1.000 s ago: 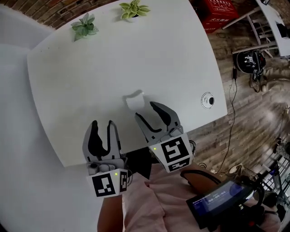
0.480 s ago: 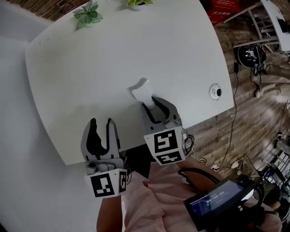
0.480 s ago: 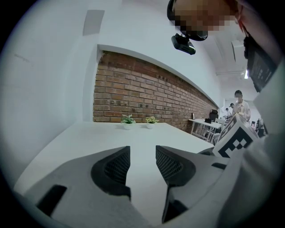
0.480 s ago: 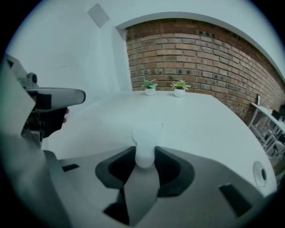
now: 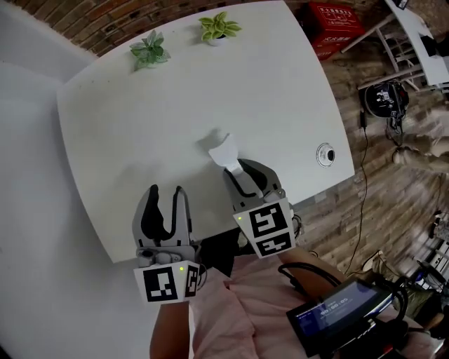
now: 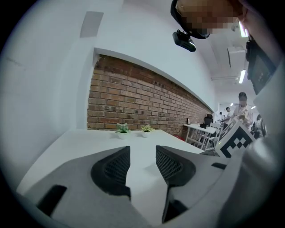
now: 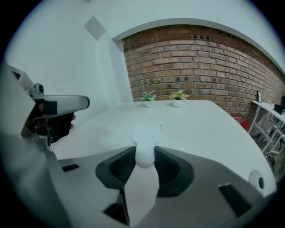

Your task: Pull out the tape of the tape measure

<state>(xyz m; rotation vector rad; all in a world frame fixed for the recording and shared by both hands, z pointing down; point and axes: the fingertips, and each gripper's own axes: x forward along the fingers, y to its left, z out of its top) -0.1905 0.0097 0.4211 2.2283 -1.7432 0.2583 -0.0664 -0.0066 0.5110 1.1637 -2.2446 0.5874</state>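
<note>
Right hand-held gripper (image 7: 144, 156) advanced, closing around tape measure (image 7: 147, 131).

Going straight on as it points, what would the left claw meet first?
Nothing close: bare table ahead, then probably the two potted plants at its far edge. Depth is unclear.

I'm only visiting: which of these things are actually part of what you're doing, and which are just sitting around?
Part of the job:
- white tape measure
- right gripper, jaws closing on the tape measure's near end
- left gripper, open and empty

Just lying about:
- darker potted plant
- paler potted plant
- round fitting
- red crate
</note>
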